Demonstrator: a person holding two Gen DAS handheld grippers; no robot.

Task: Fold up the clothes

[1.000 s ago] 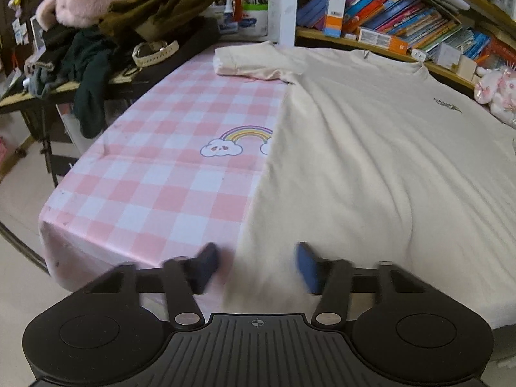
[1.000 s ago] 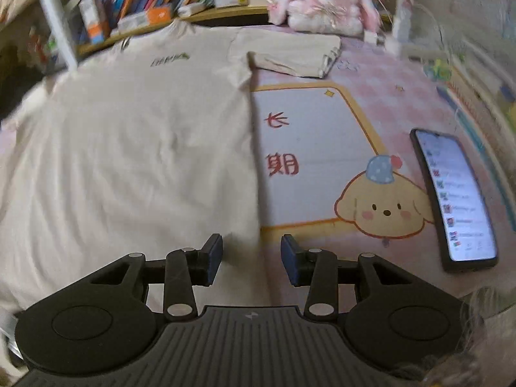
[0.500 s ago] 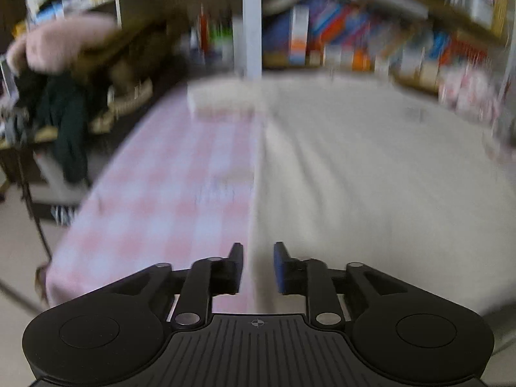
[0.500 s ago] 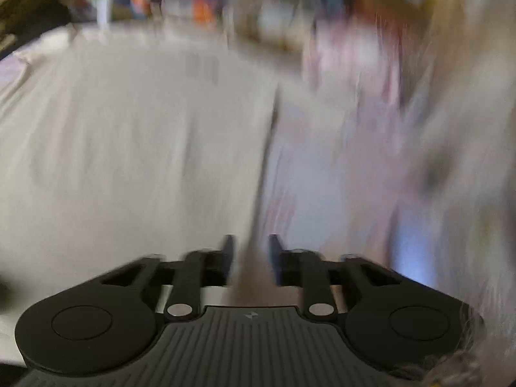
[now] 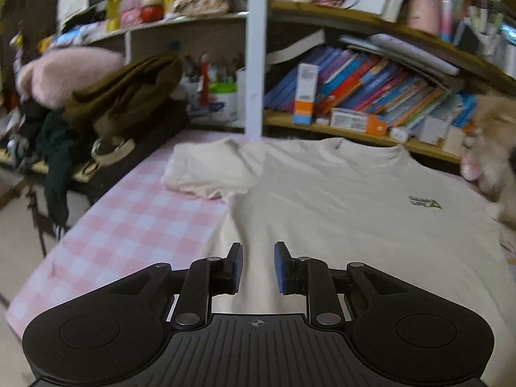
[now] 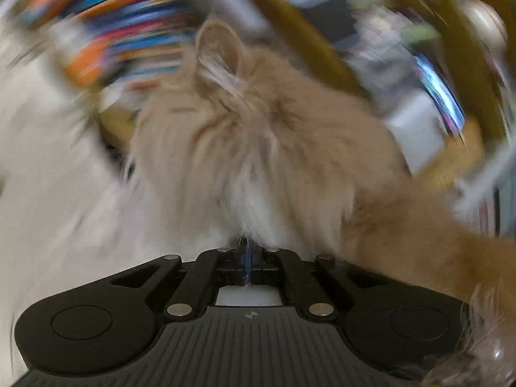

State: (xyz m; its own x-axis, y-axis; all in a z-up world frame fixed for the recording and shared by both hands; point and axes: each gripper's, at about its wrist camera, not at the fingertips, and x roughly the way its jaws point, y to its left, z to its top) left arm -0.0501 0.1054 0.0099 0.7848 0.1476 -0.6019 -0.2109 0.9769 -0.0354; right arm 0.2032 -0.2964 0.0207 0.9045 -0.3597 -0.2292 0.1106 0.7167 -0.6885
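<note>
Cream T-shirt (image 5: pixel 338 213) lies spread flat, front up, across a table covered in a pink-and-white checked cloth (image 5: pixel 129 222), its neckline toward the bookshelf (image 5: pixel 371 93) at the back and a small dark logo (image 5: pixel 424 202) on the chest. One short sleeve (image 5: pixel 206 171) is bunched on the checked cloth at the far left of the shirt. In the left wrist view the left gripper (image 5: pixel 258 266) hovers over the near left part of the shirt body with its blue-padded fingers (image 5: pixel 237 266) parted and nothing between them; whether they touch the fabric cannot be told. A heap of dark and brown clothes (image 5: pixel 106 103) with a pink fluffy item sits beyond the table's left edge. The right wrist view is heavily blurred: a long-haired orange and white cat (image 6: pixel 258 148) fills most of it, right in front of the right gripper (image 6: pixel 247 259), whose fingers are pressed together with only a few strands of pale fur at the tips. In the left view the cat (image 5: pixel 496 148) shows at the far right edge, by the shirt's shoulder
</note>
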